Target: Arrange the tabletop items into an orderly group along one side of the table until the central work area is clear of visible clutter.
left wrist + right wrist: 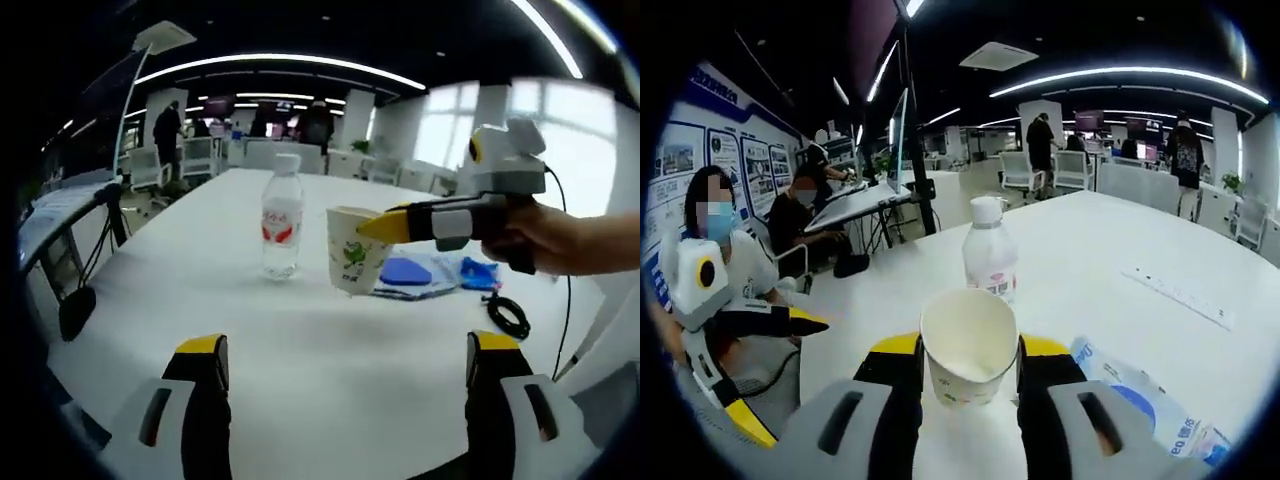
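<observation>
The left tool (345, 365) hovers spread wide over the white tabletop (300, 400), while beyond it the right tool (969, 360) clamps the paper cup (969, 345), the water bottle (282, 222) standing just beside.

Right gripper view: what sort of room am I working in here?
Most likely an open-plan office: a long white table, rows of office chairs, ceiling strip lights, and people at a desk with a monitor.
</observation>
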